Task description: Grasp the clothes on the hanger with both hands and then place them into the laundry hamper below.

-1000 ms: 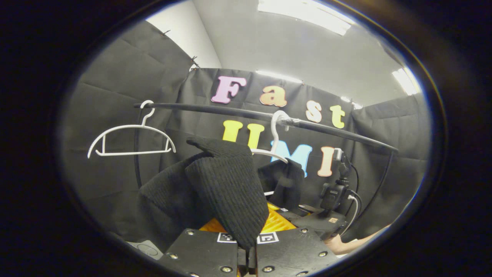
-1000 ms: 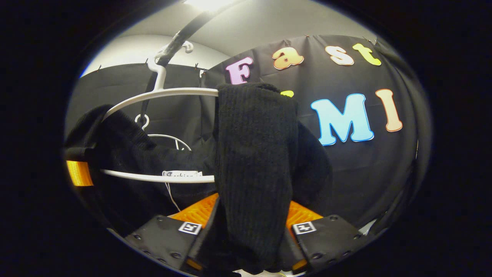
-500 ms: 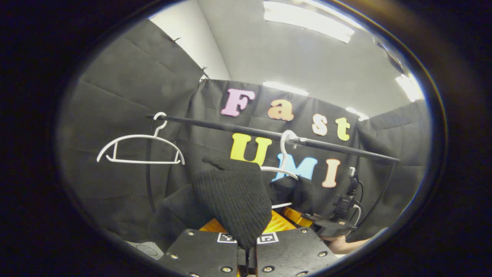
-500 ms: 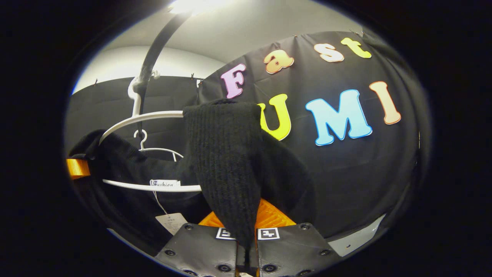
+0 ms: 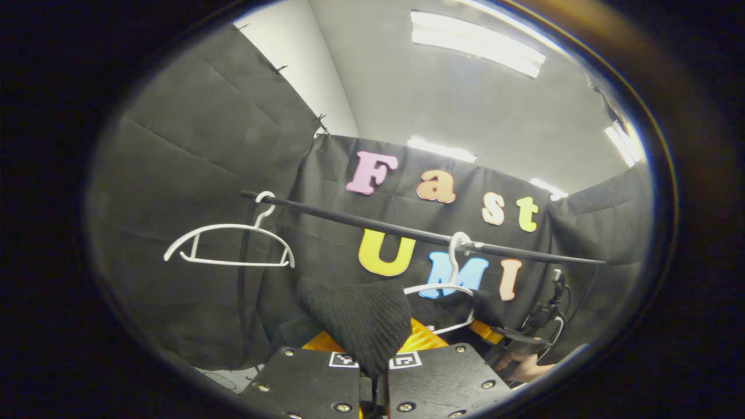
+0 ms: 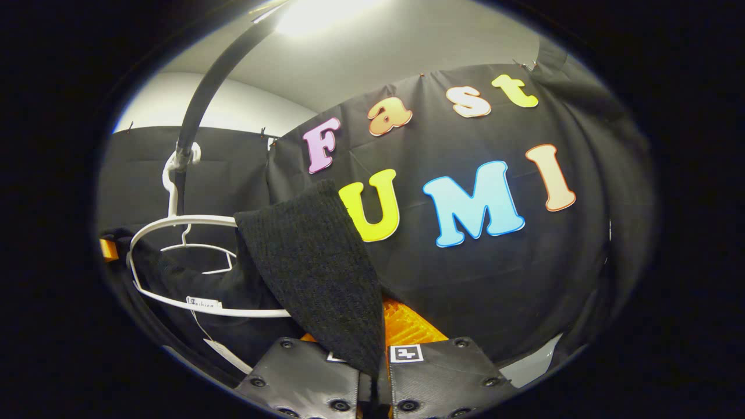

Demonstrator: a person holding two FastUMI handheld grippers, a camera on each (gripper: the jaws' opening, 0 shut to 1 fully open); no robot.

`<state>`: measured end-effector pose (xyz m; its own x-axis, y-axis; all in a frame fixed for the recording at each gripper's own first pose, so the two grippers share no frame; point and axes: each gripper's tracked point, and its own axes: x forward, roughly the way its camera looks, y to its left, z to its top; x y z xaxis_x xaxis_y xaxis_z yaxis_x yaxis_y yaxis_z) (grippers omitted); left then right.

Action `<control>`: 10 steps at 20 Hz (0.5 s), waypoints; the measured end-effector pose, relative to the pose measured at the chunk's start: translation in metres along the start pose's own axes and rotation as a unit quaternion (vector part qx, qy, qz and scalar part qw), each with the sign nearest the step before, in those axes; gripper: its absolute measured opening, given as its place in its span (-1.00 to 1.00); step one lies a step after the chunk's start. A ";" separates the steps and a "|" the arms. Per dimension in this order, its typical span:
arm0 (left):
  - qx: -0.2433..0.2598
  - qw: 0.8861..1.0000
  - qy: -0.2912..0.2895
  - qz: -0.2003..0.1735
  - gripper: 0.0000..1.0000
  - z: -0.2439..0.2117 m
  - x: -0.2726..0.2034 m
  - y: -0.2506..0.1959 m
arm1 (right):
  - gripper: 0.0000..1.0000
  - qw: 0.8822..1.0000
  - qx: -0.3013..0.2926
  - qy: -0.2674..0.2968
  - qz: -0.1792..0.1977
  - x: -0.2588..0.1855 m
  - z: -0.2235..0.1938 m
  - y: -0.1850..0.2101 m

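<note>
The black knit garment (image 5: 358, 317) is pulled low below the rail, and my left gripper (image 5: 375, 372) is shut on a fold of it. Its white hanger (image 5: 451, 285) still hooks on the black rail (image 5: 378, 224), with its upper arm bare. At the right, my right gripper (image 5: 524, 343) and the hand (image 5: 527, 366) that holds it hang beside that hanger. In the right gripper view, my right gripper (image 6: 372, 378) is shut on another fold of the garment (image 6: 314, 273), which drapes down from the hanger (image 6: 174, 224). A paper tag (image 6: 224, 355) dangles under the hanger's lower bar.
An empty white hanger (image 5: 230, 244) hangs at the rail's left end, above the rail's upright post (image 5: 241, 302). The same empty hanger (image 6: 198, 250) shows behind the loaded one. The rail (image 6: 204, 93) curves overhead. Black cloth walls close in behind and on both sides.
My right gripper went from open around the garment to shut on it. Both grippers sank below the rail, drawing the garment down and off the hanger's shoulders.
</note>
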<state>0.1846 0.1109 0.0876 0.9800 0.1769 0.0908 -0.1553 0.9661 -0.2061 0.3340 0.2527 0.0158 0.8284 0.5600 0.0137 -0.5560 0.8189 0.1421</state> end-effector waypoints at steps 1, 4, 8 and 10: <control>-0.003 1.000 -0.001 0.004 -0.87 0.001 -0.002 0.009 | -0.84 1.000 -0.001 -0.003 -0.009 -0.002 0.000 -0.005; -0.003 1.000 0.007 0.006 -0.87 -0.005 -0.014 0.037 | -0.84 1.000 0.003 -0.008 -0.024 0.006 0.001 -0.017; 0.015 1.000 0.016 0.014 -0.86 -0.030 0.013 0.049 | -0.85 0.999 -0.013 -0.024 -0.028 0.019 0.004 -0.026; 0.018 0.999 0.023 0.015 -0.86 -0.044 0.023 0.054 | -0.85 0.999 -0.013 -0.024 -0.031 0.024 -0.001 -0.031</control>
<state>0.2044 0.1584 0.0355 0.9795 0.1972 0.0410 -0.1874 0.9669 -0.1729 0.3712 0.2411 0.0112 0.8632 0.5020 0.0529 -0.5046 0.8551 0.1190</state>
